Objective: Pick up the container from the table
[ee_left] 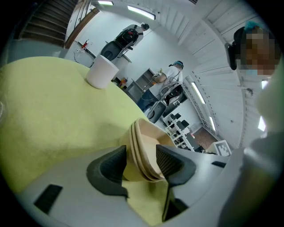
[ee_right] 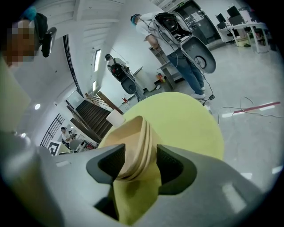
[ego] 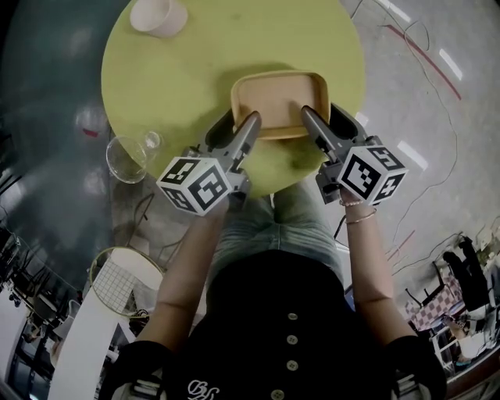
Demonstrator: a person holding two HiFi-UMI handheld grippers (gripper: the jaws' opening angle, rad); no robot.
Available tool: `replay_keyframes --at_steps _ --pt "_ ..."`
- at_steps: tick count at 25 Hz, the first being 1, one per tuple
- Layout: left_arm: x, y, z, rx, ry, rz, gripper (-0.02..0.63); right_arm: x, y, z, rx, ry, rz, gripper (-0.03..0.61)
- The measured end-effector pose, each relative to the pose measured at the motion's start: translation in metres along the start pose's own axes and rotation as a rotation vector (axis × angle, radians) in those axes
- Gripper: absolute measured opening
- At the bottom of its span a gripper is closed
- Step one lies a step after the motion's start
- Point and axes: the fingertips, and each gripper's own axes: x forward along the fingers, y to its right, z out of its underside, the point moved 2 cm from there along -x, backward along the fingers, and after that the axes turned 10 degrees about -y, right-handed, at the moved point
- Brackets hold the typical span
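Two grey hand-held tools bracket the tan, round-cornered rectangular container [ego: 277,98]. It lies flat on the round yellow-green table [ego: 180,78], near the front edge. We read the placement as the set-up for a two-sided lift, since one grip at each near corner would keep so shallow and wide a tray level. The left gripper [ee_left: 141,156] holds its dark ribbed pads [ee_left: 111,166] wide apart astride the left near wall, one inside and one outside. The right gripper [ee_right: 141,156] mirrors it at the right near corner, at full spread. We see no squeeze on either wall, so we judge that nothing is gripped yet. The wall is thin and matte with a stepped double rim. It looks like moulded fibre or light plastic, and would likely flex under a one-point pinch. A white tapered cup [ego: 158,16] stands well apart at the far edge.
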Motion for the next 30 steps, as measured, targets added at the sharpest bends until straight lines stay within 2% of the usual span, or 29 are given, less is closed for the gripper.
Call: replay_keyframes --at_steps 6,14,19,30 --pt "-0.002 0.012 -0.007 0.020 0.019 0.016 0.196 -0.011 -0.006 -0.009 -0.028 0.023 0.007 0.210" --pt "-0.034 0.040 -0.015 0.067 0.059 0.035 0.196 -0.044 -0.041 -0.010 -0.088 0.075 -0.021 0.210" --pt "-0.043 0.060 -0.026 0.075 0.092 0.081 0.196 -0.063 -0.051 -0.019 -0.085 0.108 -0.034 0.210" --pt "-0.062 0.091 -0.043 0.187 0.133 0.106 0.196 -0.092 -0.080 -0.045 -0.115 0.233 -0.035 0.210"
